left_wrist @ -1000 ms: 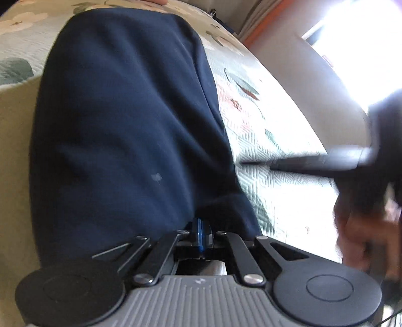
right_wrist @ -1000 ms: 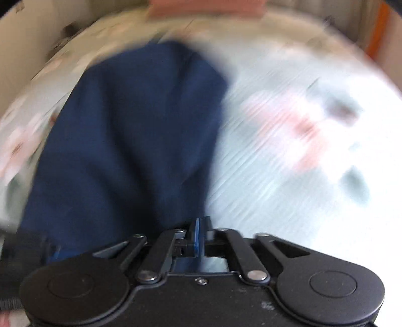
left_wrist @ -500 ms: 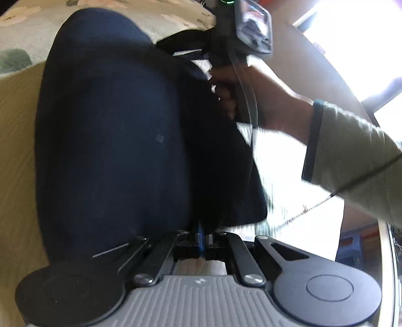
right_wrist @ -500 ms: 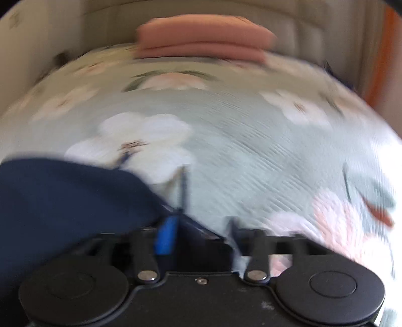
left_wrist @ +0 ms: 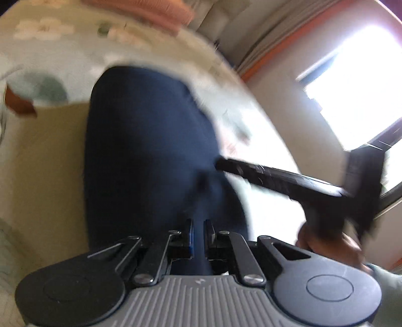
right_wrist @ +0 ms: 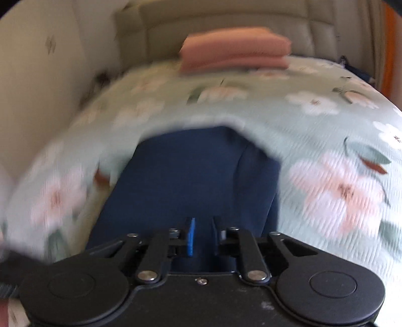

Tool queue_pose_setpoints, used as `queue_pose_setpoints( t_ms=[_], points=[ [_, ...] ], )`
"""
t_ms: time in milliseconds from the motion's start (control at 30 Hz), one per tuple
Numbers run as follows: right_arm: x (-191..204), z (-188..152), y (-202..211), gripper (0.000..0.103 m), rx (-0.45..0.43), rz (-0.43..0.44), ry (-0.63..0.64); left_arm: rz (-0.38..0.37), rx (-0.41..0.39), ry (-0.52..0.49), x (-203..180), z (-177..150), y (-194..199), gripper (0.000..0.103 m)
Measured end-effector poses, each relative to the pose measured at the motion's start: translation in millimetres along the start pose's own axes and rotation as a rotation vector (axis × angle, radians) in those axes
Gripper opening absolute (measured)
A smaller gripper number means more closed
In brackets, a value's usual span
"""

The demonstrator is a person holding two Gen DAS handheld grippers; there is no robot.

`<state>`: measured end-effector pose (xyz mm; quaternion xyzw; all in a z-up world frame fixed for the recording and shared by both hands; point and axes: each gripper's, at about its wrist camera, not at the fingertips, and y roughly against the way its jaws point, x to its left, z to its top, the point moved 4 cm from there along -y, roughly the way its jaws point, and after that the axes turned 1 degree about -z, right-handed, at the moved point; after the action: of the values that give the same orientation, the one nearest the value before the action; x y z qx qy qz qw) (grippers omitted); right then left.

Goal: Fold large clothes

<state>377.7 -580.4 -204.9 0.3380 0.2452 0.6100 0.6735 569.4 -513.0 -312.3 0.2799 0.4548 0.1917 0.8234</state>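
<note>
The navy garment lies folded on the floral bedspread, soft and limp. Both the left hand-held gripper and the right hand-held gripper are released at its six-o'clock hem; best pinched at the corners.

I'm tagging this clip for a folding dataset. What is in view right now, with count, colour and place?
navy garment: one, dark blue, flat on the bed in front of both grippers
bedspread: one, pale green with white and pink flowers, under the garment
folded pink stack: one, salmon, at the bed's far end
headboard: one, beige, behind the stack
window: one, bright, right of the bed
left hand-held gripper: one, black and grey, open over the garment
right hand-held gripper: one, black, open over the garment
</note>
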Motion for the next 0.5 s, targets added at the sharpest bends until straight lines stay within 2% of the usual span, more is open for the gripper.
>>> queue_pose_setpoints(
  t_ms=[67, 100, 133, 167, 267, 367, 433, 500],
  points=[
    [-2.2, -33.2, -14.7, 0.0, 0.102, -0.049, 0.031, -0.011, 0.038, 0.025, 10.0, -13.8, -15.7, 0.003],
    [-10.9, -51.8, -20.6, 0.0, 0.154, -0.071, 0.022, -0.028, 0.046, 0.04, 13.4, -19.7, -14.9, 0.003],
    [-19.2, -63.8, -18.0, 0.0, 0.168, -0.071, 0.009, -0.031, 0.052, 0.043, 14.0, -24.0, -13.0, 0.003],
    [-23.7, -69.4, -9.3, 0.0, 0.159, -0.077, 0.002, -0.027, 0.059, 0.044, 14.2, -27.0, -9.8, 0.003],
    [-26.6, -72.4, 12.3, 0.003, 0.195, -0.177, 0.046, -0.003, 0.085, 0.063, 17.8, -33.2, -2.4, 0.003],
    [-20.1, -57.2, 38.5, 0.003, 0.154, -0.138, -0.007, -0.029, 0.042, 0.041, 2.7, -13.8, 11.6, 0.004],
    [0.6, -43.1, 46.6, 0.003, 0.085, -0.088, 0.027, -0.055, -0.021, 0.035, -4.2, 1.9, 11.7, 0.007],
    [20.7, -38.1, 35.7, 0.003, 0.076, -0.052, 0.074, -0.019, -0.027, 0.048, 0.4, 13.6, -1.1, 0.007]
  ],
)
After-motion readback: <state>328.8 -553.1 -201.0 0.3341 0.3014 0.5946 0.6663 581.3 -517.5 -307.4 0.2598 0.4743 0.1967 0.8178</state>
